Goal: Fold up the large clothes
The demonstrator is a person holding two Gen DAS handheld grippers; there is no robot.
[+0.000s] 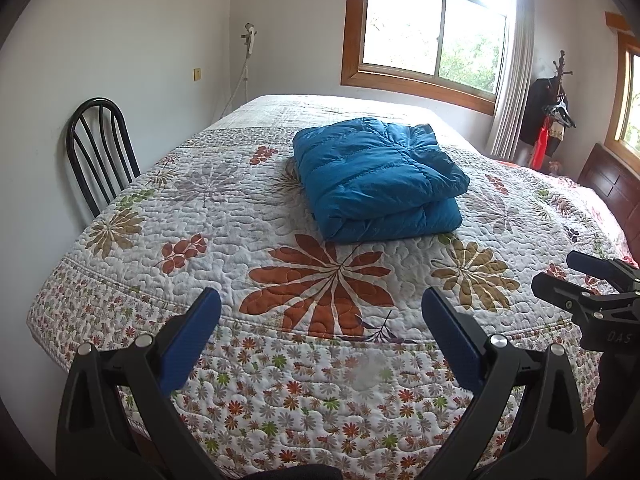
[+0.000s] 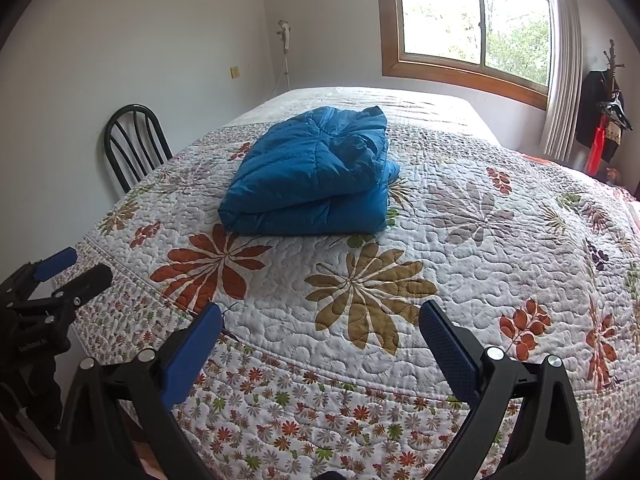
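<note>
Across the middle of the left wrist view, slightly above centre, I see the blue puffer jacket (image 1: 376, 180) lying folded into a thick, squarish bundle on the floral quilt (image 1: 240, 216) that covers the bed. My left gripper (image 1: 320, 332) fills the bottom of the frame with its jaws spread wide and nothing between the blue pads (image 1: 192, 344); it hangs over the near edge of the bed, well apart from the jacket. At the right edge I see the right gripper (image 1: 568, 276), also clear of the garment. A black chair (image 1: 100, 148) stands at the left.

Moving to the right wrist view, the jacket (image 2: 316, 176) sits upper centre-left, its top layer puffing up a little over the lower one. My right gripper (image 2: 320, 328) at the bottom is likewise gaping and empty, and the left gripper (image 2: 68, 276) shows at the left edge.

I judge the fold essentially finished. To close it well, I would keep both tools back, or at most press the springy top layer flat with both together so it does not slide off square.
</note>
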